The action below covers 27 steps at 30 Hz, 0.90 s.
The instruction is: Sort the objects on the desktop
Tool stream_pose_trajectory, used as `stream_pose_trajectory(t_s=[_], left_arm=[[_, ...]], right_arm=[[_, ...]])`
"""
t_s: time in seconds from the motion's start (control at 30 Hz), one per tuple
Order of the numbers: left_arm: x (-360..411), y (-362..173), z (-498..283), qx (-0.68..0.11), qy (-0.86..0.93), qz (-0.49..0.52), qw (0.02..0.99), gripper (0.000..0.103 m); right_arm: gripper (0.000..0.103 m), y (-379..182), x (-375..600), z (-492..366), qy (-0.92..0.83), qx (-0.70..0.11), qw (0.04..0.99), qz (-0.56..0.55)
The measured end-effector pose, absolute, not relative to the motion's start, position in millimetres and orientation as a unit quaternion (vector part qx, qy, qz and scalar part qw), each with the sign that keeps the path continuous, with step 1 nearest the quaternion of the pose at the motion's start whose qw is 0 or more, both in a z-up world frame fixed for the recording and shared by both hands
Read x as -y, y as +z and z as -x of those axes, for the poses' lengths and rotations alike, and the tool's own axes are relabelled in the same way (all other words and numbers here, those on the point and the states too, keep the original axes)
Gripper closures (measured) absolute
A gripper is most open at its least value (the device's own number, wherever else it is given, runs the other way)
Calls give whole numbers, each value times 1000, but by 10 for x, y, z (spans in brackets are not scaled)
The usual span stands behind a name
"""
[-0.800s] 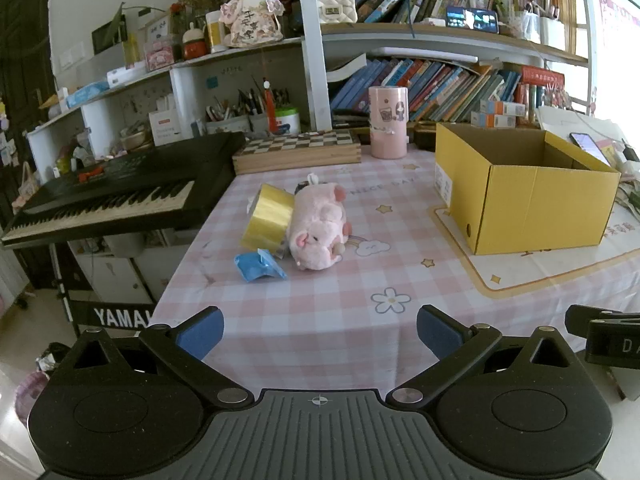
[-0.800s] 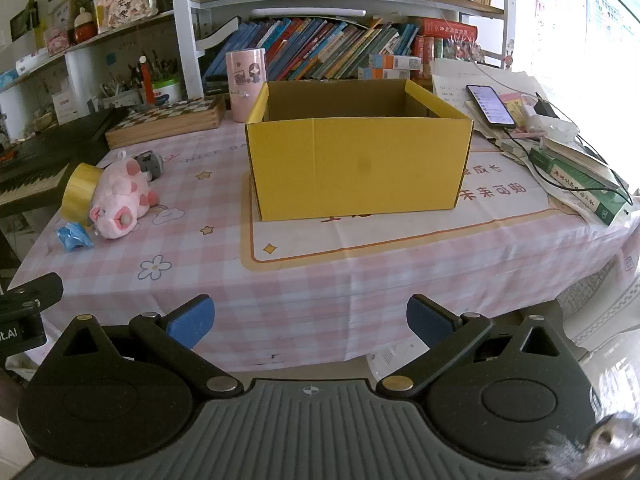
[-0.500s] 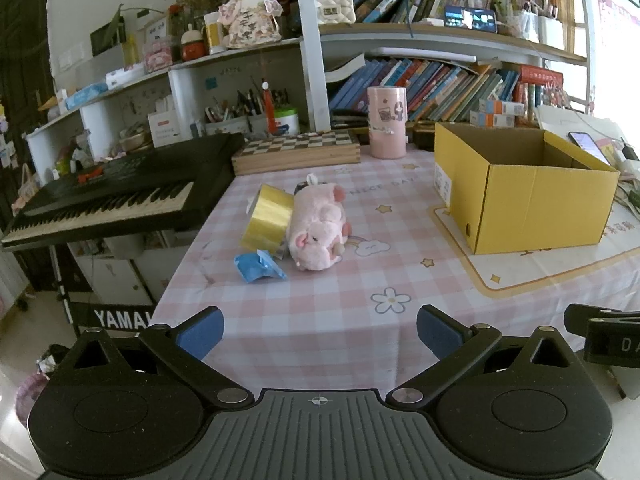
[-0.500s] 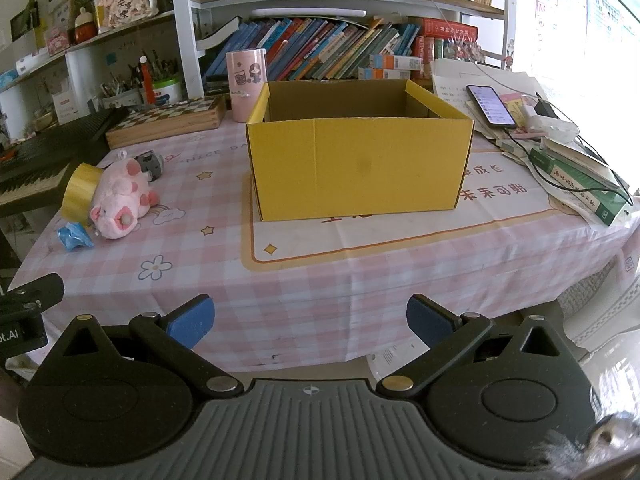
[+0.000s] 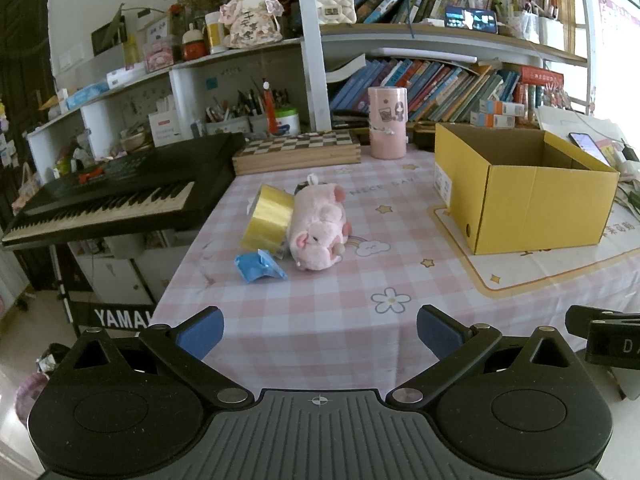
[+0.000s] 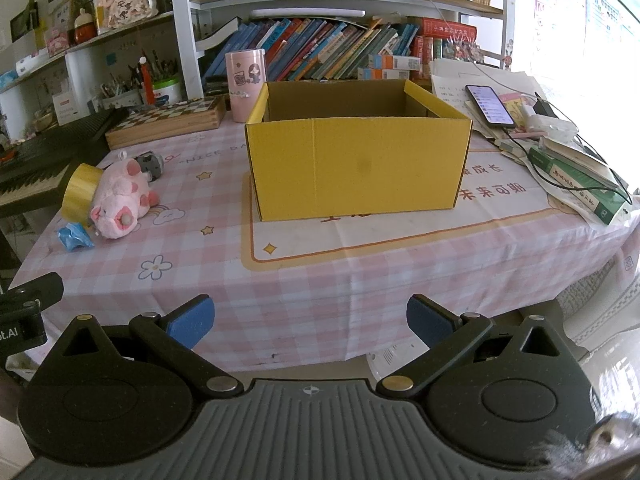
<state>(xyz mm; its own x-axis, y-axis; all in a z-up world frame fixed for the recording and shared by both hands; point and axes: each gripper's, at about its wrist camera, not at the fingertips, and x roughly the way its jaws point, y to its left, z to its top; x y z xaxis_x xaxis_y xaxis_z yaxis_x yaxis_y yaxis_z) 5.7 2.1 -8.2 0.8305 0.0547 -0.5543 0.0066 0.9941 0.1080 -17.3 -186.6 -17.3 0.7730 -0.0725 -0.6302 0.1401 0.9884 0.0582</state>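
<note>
- Left gripper (image 5: 320, 330): matte black plastic arms, blue foam pads, jaws wide apart, nothing between them; held short of the table's near edge, tilted down toward it.
- Right gripper (image 6: 310, 320): same black build and blue pads, jaws spread wide and empty, facing the box across the near edge of the table.
- Table (image 5: 400, 280): draped in soft pink-and-white checked cloth printed with stars, flowers and a rainbow cloud; cloth hanging in folds over the front.
- Box (image 6: 356, 168): yellow corrugated cardboard, rectangular, open-topped, brown inside; set on a cream mat panel at the table's right half.
- Pig (image 5: 318, 232): fuzzy pink plush, rounded and lying on its side at the table's left, pressed against the tape.
- Tape (image 5: 268, 218): shiny gold roll, cylindrical, tipped on its edge, just left of the pig.
- Wrapper (image 5: 258, 266): crinkled blue packet, flat on the cloth just in front of the tape.
- Small grey object (image 6: 150, 164): behind the pig, too small to identify.
- Cup (image 5: 387, 122): smooth pink cylinder, upright at the back.
- Chessboard (image 5: 296, 152): flat wooden case, chequered top, left of the cup.
</note>
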Motion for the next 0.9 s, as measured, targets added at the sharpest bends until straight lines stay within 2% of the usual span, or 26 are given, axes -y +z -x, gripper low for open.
stream_pose_trajectory(t_s=[0.9], left_arm=[[-1,-69,-40,-291,8,-56,955,0]], right_arm=[[0,-171,1881,197,-57,-332,940,-53]])
